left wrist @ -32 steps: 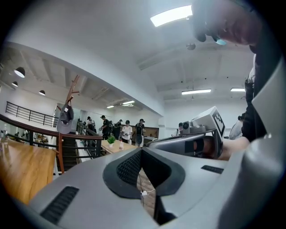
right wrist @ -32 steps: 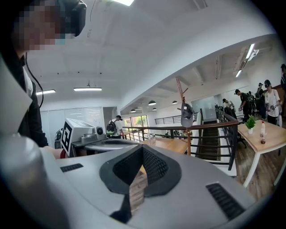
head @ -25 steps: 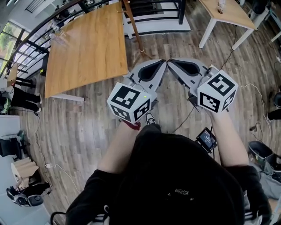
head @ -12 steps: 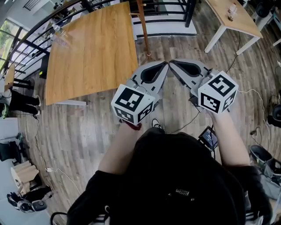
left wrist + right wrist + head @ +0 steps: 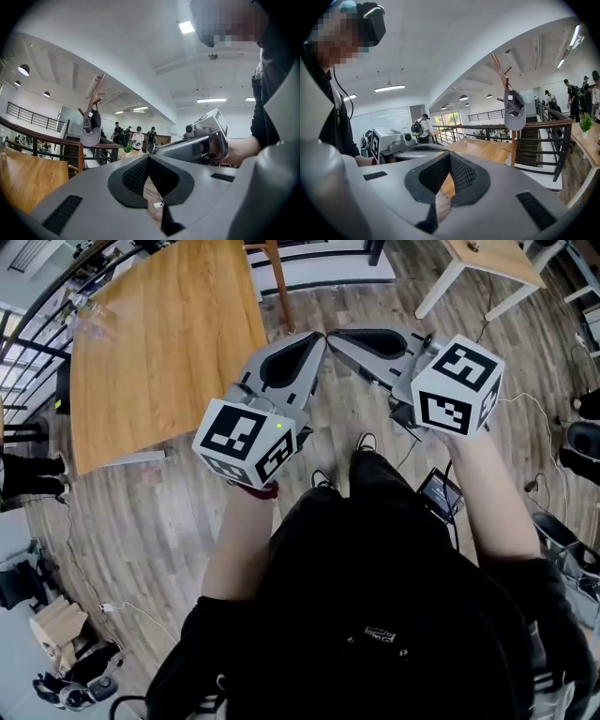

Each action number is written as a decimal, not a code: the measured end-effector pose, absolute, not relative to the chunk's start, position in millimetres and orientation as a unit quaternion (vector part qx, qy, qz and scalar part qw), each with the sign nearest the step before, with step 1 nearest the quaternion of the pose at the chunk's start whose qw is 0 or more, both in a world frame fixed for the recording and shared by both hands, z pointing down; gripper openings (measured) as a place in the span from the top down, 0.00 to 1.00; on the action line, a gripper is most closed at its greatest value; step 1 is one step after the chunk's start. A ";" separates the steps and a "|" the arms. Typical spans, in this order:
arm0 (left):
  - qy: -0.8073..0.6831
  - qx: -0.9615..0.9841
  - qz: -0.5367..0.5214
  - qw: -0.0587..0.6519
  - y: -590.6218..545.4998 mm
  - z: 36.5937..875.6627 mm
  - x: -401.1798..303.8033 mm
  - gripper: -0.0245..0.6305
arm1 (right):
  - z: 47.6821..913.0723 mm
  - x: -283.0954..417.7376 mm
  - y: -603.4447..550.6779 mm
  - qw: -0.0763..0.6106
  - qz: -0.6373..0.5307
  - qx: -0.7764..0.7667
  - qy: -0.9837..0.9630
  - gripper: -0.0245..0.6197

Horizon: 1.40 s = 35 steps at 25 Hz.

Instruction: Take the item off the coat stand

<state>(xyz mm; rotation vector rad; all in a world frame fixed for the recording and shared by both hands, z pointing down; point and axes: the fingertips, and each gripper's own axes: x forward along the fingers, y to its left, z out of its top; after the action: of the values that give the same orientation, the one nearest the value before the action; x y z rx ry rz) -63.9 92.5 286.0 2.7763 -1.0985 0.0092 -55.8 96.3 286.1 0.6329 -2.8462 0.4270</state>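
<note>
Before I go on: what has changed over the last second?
In the head view the left gripper and right gripper have moved forward and sit higher in the frame. A foot has stepped forward under them. Nothing was taken hold of or let go. Unchanged: both grippers stay shut, empty, tips together. The cap hangs on the coat stand, out of reach ahead.

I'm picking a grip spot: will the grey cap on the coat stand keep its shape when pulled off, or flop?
Probably floppy: the cap hangs slack from a peg of the coat stand. Likely light, since one thin peg carries it. Its curved brim looks stiffer and may hold shape.
</note>
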 end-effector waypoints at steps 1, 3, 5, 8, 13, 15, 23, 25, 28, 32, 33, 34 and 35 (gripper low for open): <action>-0.369 0.926 0.005 0.078 83.3 284.4 -63.5 0.96 | 284.4 -55.6 87.0 0.098 0.149 0.206 -0.962 0.94; -0.374 0.924 0.007 0.080 63.6 280.6 -62.3 0.96 | 280.4 -54.7 67.2 0.098 0.153 0.196 -0.964 0.94; -0.378 0.922 0.011 0.079 51.7 281.1 -60.4 0.96 | 281.1 -53.0 55.4 0.098 0.154 0.186 -0.965 0.94; -0.382 0.921 0.017 0.075 39.5 285.4 -55.0 0.96 | 285.6 -47.7 42.9 0.096 0.160 0.173 -0.967 0.94; -0.388 0.918 0.025 0.075 -7.4 282.3 -37.1 0.96 | 282.5 -30.0 -4.4 0.091 0.166 0.160 -0.969 0.94; -0.390 0.918 0.027 0.071 -25.4 278.2 -28.3 0.96 | 278.5 -21.4 -22.4 0.094 0.164 0.153 -0.970 0.94; -0.405 0.911 0.035 0.070 -74.5 272.8 7.4 0.96 | 272.7 14.2 -71.9 0.091 0.162 0.138 -0.973 0.94; -0.408 0.909 0.036 0.074 -86.9 276.6 16.4 0.96 | 276.4 23.2 -84.3 0.091 0.165 0.133 -0.973 0.94; -0.413 0.907 0.039 0.076 -111.4 279.6 25.6 0.96 | 279.7 32.6 -108.9 0.086 0.174 0.129 -0.972 0.94; -0.417 0.904 0.038 0.080 -122.2 281.1 25.8 0.96 | 280.6 32.5 -119.9 0.088 0.176 0.120 -0.973 0.94; -0.417 0.905 0.040 0.080 -121.1 281.2 25.7 0.96 | 280.7 32.2 -118.6 0.089 0.176 0.117 -0.973 0.94; -0.417 0.905 0.043 0.078 -120.5 281.3 25.9 0.96 | 280.9 32.3 -117.8 0.089 0.176 0.114 -0.974 0.94; -0.417 0.905 0.046 0.076 -121.1 281.2 26.2 0.96 | 281.1 32.6 -118.3 0.089 0.176 0.111 -0.974 0.94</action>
<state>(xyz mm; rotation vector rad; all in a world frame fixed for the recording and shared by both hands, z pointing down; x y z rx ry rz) 26.2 -121.1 281.2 2.7120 -1.2507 0.1371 32.6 -118.3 281.1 0.3302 -2.8976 0.5235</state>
